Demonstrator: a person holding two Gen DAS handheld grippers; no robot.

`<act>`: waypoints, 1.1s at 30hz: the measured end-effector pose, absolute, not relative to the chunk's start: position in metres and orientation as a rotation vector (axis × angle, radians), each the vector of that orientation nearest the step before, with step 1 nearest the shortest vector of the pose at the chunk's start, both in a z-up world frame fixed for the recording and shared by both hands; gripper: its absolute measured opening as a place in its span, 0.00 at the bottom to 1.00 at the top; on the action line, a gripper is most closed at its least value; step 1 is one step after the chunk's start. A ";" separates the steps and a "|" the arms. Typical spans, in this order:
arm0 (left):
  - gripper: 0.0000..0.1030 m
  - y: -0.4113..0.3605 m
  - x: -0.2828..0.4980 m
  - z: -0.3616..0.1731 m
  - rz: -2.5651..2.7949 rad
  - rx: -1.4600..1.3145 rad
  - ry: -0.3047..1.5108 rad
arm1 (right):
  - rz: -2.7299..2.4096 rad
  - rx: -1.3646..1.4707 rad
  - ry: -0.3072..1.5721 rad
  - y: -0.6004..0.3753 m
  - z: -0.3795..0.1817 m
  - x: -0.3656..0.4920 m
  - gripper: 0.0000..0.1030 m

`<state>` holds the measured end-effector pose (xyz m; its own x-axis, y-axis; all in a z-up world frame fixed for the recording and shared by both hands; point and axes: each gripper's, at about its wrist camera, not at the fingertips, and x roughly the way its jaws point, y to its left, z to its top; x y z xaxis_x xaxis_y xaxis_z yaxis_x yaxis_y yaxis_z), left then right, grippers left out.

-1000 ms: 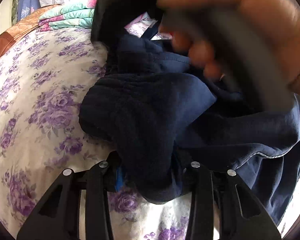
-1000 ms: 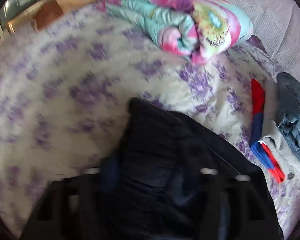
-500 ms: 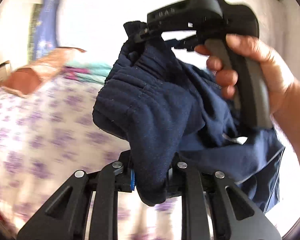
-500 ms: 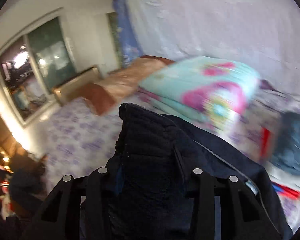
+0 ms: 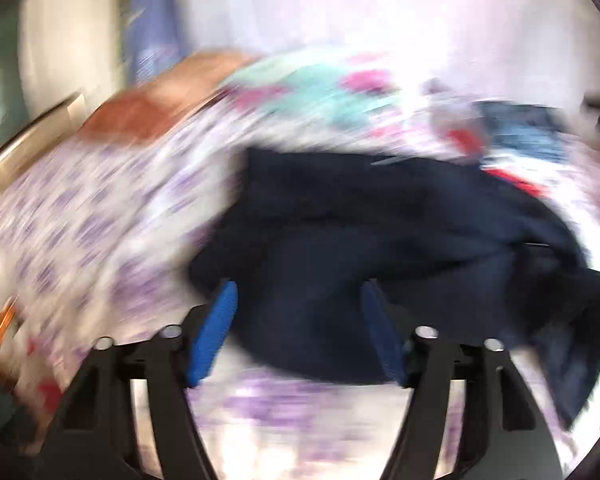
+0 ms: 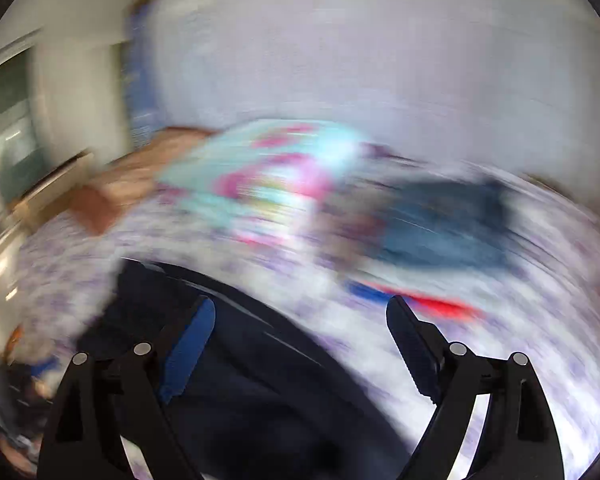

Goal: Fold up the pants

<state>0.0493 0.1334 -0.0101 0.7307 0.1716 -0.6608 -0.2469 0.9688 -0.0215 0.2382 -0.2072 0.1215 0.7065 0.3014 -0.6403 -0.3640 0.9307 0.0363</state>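
Pants (image 5: 380, 240) lie ahead of both spread grippers (image 5: 300, 300) (image 6: 300, 316).

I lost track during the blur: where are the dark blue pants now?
In both views the pants lie on the floral bedsheet, directly ahead of both open grippers.

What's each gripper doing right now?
Left gripper: open, navy pants between its fingers, not clamped.
Right gripper: open, holding nothing.

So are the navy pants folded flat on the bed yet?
No. The navy pants lie bunched in a rumpled heap on the floral sheet; heavy blur hides finer detail.
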 end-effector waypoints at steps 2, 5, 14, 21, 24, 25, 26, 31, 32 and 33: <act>0.81 0.087 0.059 0.003 0.102 -0.075 0.664 | 0.257 -0.058 0.711 -0.280 0.105 0.212 0.87; 0.81 0.032 0.067 0.002 -0.063 -0.052 0.657 | 0.195 0.087 0.826 -0.369 0.056 0.165 0.87; 0.81 -0.058 0.065 -0.013 -0.112 0.013 0.718 | 0.374 0.516 0.973 -0.372 -0.075 0.110 0.85; 0.81 -0.011 0.065 -0.024 0.002 -0.047 0.779 | 0.325 0.334 0.788 -0.345 -0.034 0.136 0.12; 0.81 0.002 0.066 -0.028 0.033 -0.055 0.786 | 0.250 0.312 0.686 -0.372 0.022 0.164 0.12; 0.81 0.005 0.067 -0.029 0.040 -0.062 0.791 | 0.226 0.279 0.668 -0.374 0.037 0.179 0.12; 0.81 0.008 0.070 -0.031 0.042 -0.078 0.803 | 0.184 0.214 0.649 -0.373 0.053 0.200 0.12; 0.81 0.011 0.077 -0.038 0.030 -0.125 0.840 | -0.009 -0.013 0.765 -0.363 0.040 0.308 0.42; 0.81 0.010 0.076 -0.038 0.030 -0.119 0.838 | -0.126 -0.089 0.781 -0.364 0.024 0.318 0.58; 0.81 0.012 0.074 -0.037 0.033 -0.114 0.833 | -0.205 -0.128 0.792 -0.364 0.009 0.321 0.57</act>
